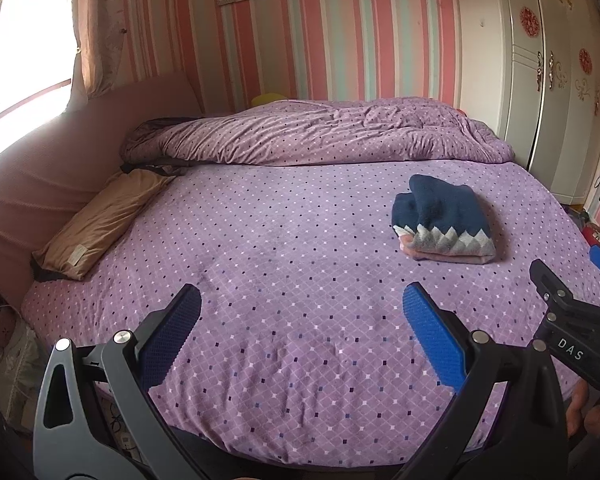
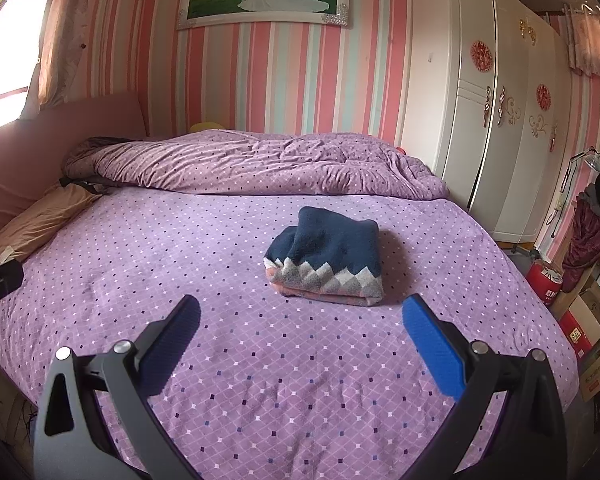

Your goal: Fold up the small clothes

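A folded small sweater (image 1: 446, 220), navy with a grey-white zigzag band and pink hem, lies on the purple dotted bedsheet (image 1: 284, 280). In the right wrist view the sweater (image 2: 328, 256) sits just beyond the fingertips. My left gripper (image 1: 302, 304) is open and empty above the bed's near part, the sweater off to its right. My right gripper (image 2: 300, 314) is open and empty, a little short of the sweater. The right gripper's body (image 1: 572, 320) shows at the right edge of the left wrist view.
A rumpled purple duvet (image 2: 252, 164) lies along the far side of the bed. A tan pillow (image 1: 100, 220) rests by the pink headboard (image 1: 40, 172) at left. A white wardrobe (image 2: 480, 120) stands at right, with boxes and a red canister (image 2: 548, 280) on the floor.
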Action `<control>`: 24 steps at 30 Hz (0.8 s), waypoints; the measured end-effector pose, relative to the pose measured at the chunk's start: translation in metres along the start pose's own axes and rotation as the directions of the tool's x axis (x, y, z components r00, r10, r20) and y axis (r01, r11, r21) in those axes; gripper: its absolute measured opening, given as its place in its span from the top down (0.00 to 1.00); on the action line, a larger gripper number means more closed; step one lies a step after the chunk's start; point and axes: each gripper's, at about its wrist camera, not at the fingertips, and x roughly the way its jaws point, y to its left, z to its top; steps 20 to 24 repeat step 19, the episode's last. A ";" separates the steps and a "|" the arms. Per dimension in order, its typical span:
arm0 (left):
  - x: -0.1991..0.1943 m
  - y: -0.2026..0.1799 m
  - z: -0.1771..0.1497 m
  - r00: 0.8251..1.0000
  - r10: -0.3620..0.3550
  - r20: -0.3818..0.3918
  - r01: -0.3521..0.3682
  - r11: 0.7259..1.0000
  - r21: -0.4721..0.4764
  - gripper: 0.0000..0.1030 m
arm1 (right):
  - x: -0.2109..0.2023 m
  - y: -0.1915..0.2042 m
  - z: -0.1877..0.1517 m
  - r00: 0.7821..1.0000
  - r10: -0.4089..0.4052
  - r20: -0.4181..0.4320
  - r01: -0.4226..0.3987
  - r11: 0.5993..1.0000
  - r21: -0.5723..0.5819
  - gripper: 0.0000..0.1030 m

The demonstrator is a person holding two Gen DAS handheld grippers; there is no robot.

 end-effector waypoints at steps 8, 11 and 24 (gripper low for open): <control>0.003 0.003 0.003 1.000 -0.021 -0.021 0.021 1.000 -0.013 0.03 | -0.001 0.001 0.001 1.000 -0.004 0.001 0.004 1.000 -0.003 0.02; 0.004 0.003 0.004 0.999 -0.028 -0.028 0.028 1.000 -0.013 0.03 | -0.001 0.001 0.001 1.000 -0.004 0.002 0.004 1.000 -0.002 0.02; 0.008 0.003 0.004 0.997 -0.035 -0.063 0.033 0.999 -0.026 0.03 | -0.002 0.001 0.002 1.000 -0.004 0.005 0.004 1.000 0.001 0.02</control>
